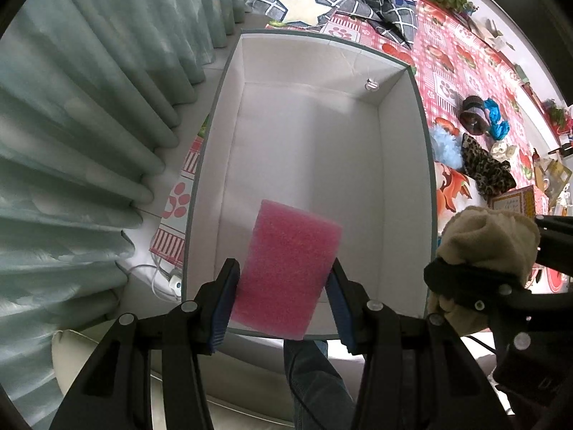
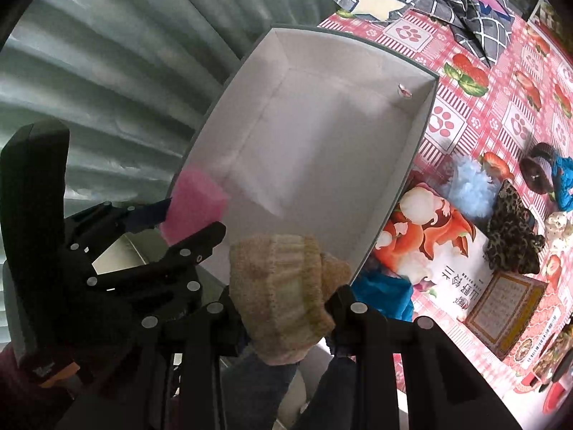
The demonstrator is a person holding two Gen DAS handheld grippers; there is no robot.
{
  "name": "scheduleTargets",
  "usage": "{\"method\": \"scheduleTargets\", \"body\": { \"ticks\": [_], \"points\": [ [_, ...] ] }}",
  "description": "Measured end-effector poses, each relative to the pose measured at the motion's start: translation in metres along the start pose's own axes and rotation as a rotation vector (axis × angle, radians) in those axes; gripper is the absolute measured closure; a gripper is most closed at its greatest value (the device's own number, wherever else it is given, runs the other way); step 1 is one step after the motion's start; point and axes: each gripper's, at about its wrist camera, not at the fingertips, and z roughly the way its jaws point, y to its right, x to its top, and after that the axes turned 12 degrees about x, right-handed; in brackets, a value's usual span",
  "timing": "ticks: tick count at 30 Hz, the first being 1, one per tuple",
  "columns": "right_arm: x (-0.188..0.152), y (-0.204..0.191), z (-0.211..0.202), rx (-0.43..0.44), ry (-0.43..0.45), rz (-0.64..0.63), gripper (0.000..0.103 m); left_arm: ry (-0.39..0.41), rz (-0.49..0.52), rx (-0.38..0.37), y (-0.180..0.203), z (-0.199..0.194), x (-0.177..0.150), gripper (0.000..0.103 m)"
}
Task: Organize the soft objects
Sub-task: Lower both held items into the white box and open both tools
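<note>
Pale grey-green pleated curtain (image 1: 82, 114) along the left side of both views. Red-and-pink patterned cloth (image 1: 462, 68) with paw prints and burgers spread over the surface to the right. Large open box (image 1: 401, 82), white inside with a grey-green rim, standing on that cloth beside the curtain; nothing resting on its floor. Dark grid-patterned fabric with a cream star (image 1: 304, 5) bunched beyond the far end of the box.

Held over the near end of the box: pink sponge block (image 1: 286, 268), clamped at its two sides by the left gripper (image 1: 283, 304), pointing down into the box opening. Just off the box's near right rim: rolled tan knitted sock (image 2: 283, 294), squeezed between the closed jaws of the right gripper (image 2: 286, 319), hanging above the rim rather than touching it.

Scattered on the cloth to the right of the box, well apart from both grippers: leopard-print fabric piece (image 1: 483, 168), pale blue fluffy item (image 1: 444, 143), bright blue fabric (image 1: 496, 118), dark round object (image 1: 472, 114).
</note>
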Motion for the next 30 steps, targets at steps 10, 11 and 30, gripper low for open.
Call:
{"method": "scheduleTargets", "body": {
  "ticks": [10,11,30],
  "points": [
    [0.0008,0.0005,0.0022,0.004,0.002,0.0,0.071,-0.005,0.01,-0.001,0.002,0.0012,0.0019,0.051],
    [0.001,0.0009,0.0022,0.003,0.004,0.002,0.071,-0.005,0.012,-0.001,0.0023,0.0012,0.0018,0.051],
    [0.0065,0.006,-0.0012,0.012,0.033,0.012,0.05,0.008,-0.008,-0.011,0.001,-0.0033,0.0045,0.022]
  ]
}}
